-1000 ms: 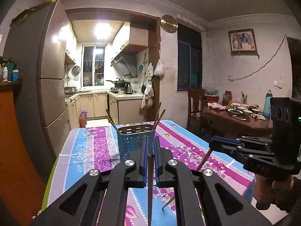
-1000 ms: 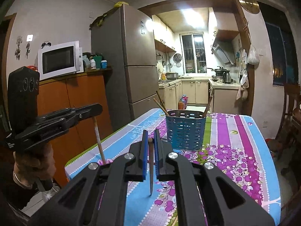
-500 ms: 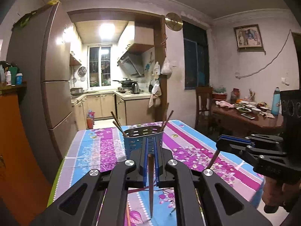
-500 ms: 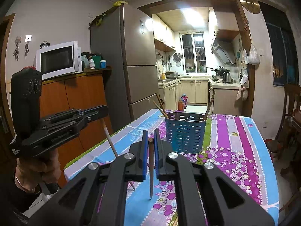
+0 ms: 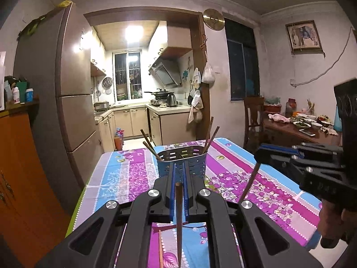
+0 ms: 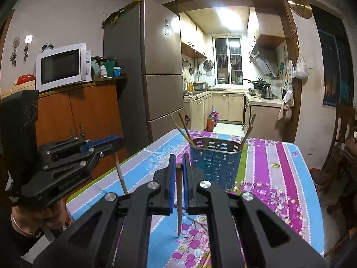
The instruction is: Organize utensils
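- The left tongs (image 5: pixel 178 174) are nearly closed, pinching a dark brown wooden chopstick (image 5: pixel 179 212) that hangs tip-down between the blue pads.
- The right tongs (image 6: pixel 177 165) are likewise closed on a second dark wooden chopstick (image 6: pixel 179 201), its point just above the surface (image 6: pixel 279 178), which is covered by a striped floral cloth in purple, pink and blue.
- The blue perforated plastic utensil basket (image 5: pixel 181 163) stands upright on that cloth, just ahead of both tongs.
- Done so far, as I judge it: several chopsticks (image 5: pixel 209 135) already lean inside the basket, two pairs against opposite ends.
- Left to do: both held chopsticks need dropping into the basket, and at least one lighter loose chopstick (image 5: pixel 160 248) lies on the cloth below the left tongs.
- The task looks partway through.
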{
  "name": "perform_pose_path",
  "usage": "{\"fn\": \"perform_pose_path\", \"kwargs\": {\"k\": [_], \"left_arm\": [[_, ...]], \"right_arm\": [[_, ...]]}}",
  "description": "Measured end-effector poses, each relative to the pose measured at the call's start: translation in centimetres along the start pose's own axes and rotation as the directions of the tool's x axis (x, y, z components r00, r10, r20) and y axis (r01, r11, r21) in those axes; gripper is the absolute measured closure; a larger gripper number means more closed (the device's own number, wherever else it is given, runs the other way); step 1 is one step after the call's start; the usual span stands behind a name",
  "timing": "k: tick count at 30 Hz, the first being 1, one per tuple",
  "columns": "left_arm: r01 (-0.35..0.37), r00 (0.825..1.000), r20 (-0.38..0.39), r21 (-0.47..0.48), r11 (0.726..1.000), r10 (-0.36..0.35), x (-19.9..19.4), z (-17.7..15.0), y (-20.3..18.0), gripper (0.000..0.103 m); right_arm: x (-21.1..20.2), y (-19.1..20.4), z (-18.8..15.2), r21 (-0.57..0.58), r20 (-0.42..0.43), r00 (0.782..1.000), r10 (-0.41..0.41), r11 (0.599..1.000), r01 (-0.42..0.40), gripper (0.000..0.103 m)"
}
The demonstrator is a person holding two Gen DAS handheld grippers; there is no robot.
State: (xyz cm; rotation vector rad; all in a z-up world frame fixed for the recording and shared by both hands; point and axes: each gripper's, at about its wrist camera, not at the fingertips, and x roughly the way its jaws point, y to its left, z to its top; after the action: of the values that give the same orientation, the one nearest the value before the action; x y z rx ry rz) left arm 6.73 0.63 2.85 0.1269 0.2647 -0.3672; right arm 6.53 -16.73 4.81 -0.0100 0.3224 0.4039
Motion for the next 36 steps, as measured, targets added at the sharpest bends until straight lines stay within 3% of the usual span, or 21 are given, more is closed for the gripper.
{"fn": "perform_pose_path", "kwargs": {"k": [26,36], "left_arm": [[-0.169,0.985,0.059,0.117,0.979,0.163,4.9,4.9,-1.1,0.096],[-0.165,0.975,0.164,0.063,0.984,0.152,8.8,13.7,0.3,0.096]], "right_arm": [[3.3,-2.8,9.5,-0.061,0.116,0.989,-0.096,0.993,0.104,0.098],[5.2,-4.9,13.4,-0.037,0.178,0.976,-0.128,0.990,0.136,0.098]]}}
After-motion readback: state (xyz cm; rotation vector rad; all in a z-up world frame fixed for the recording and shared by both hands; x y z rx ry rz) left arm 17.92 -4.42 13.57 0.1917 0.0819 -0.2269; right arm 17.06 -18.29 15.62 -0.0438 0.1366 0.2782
